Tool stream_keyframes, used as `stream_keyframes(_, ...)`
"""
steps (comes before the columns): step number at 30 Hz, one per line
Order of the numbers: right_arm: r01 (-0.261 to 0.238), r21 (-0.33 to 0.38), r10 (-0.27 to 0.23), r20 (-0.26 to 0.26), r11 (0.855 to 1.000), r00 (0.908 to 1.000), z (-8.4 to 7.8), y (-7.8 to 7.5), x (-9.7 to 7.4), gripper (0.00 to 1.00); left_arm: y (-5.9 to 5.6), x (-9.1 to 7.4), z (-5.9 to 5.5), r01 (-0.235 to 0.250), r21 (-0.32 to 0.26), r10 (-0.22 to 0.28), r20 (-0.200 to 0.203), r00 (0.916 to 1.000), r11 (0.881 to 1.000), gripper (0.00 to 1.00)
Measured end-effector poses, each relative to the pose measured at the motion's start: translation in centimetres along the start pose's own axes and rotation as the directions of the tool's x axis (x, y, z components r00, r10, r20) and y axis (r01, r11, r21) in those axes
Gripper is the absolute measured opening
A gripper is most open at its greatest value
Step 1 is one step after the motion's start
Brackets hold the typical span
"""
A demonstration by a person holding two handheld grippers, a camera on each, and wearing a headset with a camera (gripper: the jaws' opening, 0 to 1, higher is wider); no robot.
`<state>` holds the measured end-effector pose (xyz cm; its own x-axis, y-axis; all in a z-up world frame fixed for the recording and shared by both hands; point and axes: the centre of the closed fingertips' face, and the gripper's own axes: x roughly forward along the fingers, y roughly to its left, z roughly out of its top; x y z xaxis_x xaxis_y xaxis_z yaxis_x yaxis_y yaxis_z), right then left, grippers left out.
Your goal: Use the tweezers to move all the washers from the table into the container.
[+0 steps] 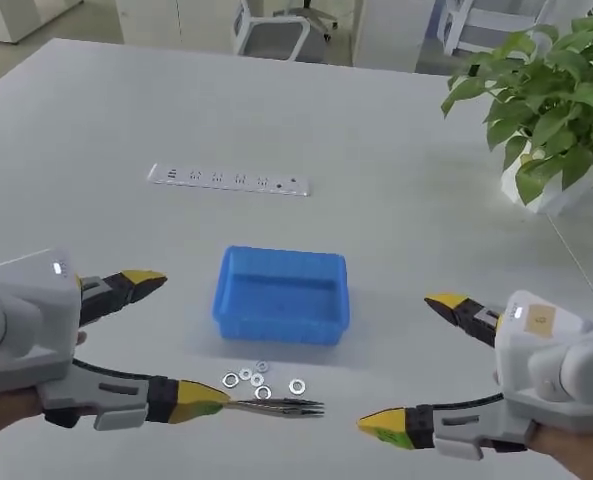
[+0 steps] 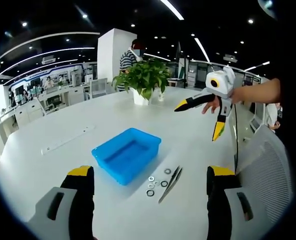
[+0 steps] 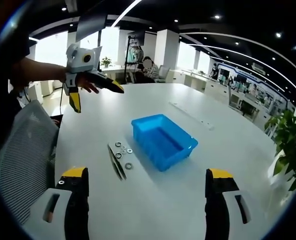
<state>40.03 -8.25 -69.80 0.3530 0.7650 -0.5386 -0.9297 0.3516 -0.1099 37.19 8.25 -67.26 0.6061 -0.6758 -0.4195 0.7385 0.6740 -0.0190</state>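
A blue container (image 1: 276,325) sits at the table's middle, seemingly with nothing in it. Just in front of it lie several small metal washers (image 1: 256,378), and the tweezers (image 1: 281,405) lie flat beside them on the near side. My left gripper (image 1: 171,340) hovers open to the left of the washers, its lower jaw close to the tweezers' handle end. My right gripper (image 1: 416,365) hovers open to the right. In the left gripper view the washers (image 2: 155,182) and tweezers (image 2: 170,184) lie ahead between the jaws, with the right gripper (image 2: 197,121) beyond. The right gripper view has washers (image 3: 123,152), tweezers (image 3: 117,162), container (image 3: 172,157).
A white power strip (image 1: 228,180) lies behind the container. A potted plant (image 1: 556,110) stands at the table's far right. A mesh chair (image 2: 262,155) stands by the near edge. Bare table surrounds the container on all sides.
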Motion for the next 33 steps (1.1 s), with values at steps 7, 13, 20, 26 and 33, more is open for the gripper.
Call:
stream_keyframes(7, -0.026, -0.041, 0.025, -0.02, 0.999, 0.9995, 0.1, -0.4, 0.3, 0.95, 0.1, 0.4, -0.2, 0.026, 0.02, -0.026, -0.024, 0.9994, 0.999, 0.99)
stream_keyframes(13, -0.046, -0.071, 0.044, -0.028, 0.996, 0.9986, 0.6, -0.8, 0.8, 0.91, 0.0, 0.7, -0.4, 0.055, 0.035, -0.053, -0.036, 0.9979, 0.998, 0.96)
stream_keyframes(20, -0.106, -0.116, 0.099, -0.063, 0.988, 0.9931, 0.3, -0.3, 1.8, 0.84, -0.1, 1.1, -1.2, 0.097, 0.056, -0.093, -0.071, 0.9932, 0.994, 0.9)
stream_keyframes(26, -0.164, -0.168, 0.148, -0.099, 0.972, 0.9839, 0.1, 0.4, 2.8, 0.76, -0.3, 1.3, -1.9, 0.142, 0.088, -0.133, -0.101, 0.986, 0.986, 0.78)
stream_keyframes(33, -0.249, -0.211, 0.216, -0.166, 0.945, 0.9622, -0.8, 1.7, 3.6, 0.66, -0.4, 1.8, -2.9, 0.183, 0.111, -0.165, -0.15, 0.9748, 0.977, 0.69)
